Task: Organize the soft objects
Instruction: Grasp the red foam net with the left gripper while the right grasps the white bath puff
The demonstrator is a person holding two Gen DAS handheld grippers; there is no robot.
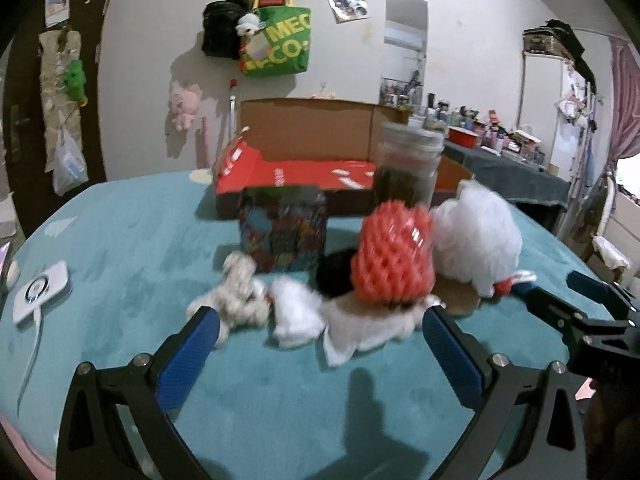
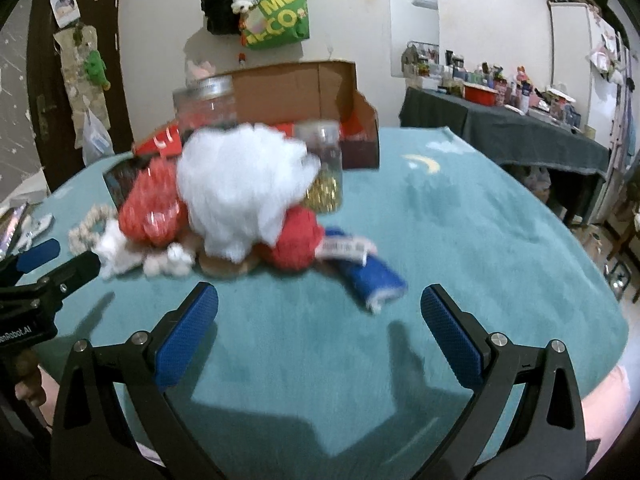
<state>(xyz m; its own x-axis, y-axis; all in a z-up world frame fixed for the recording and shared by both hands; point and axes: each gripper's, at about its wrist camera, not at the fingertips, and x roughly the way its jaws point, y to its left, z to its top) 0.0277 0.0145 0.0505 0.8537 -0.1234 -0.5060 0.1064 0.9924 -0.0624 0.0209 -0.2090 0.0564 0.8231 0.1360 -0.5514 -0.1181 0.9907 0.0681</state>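
Hovering wide apart, empty, the left claw (image 1: 320, 330) and right claw (image 2: 319, 306) face the pile (image 2: 240, 196); next, grab one toy for the box (image 1: 304, 136).

Right gripper (image 2: 319, 312) hovers over teal blanket (image 2: 480, 232), jaws wide apart, nothing between them. Ahead: white fluffy bundle (image 2: 240, 188) resting on red mesh pieces (image 2: 156, 208), blue cloth (image 2: 372, 276) just right of pile. Cardboard box (image 2: 296, 88) behind. Left gripper (image 2: 60, 258) at left edge.
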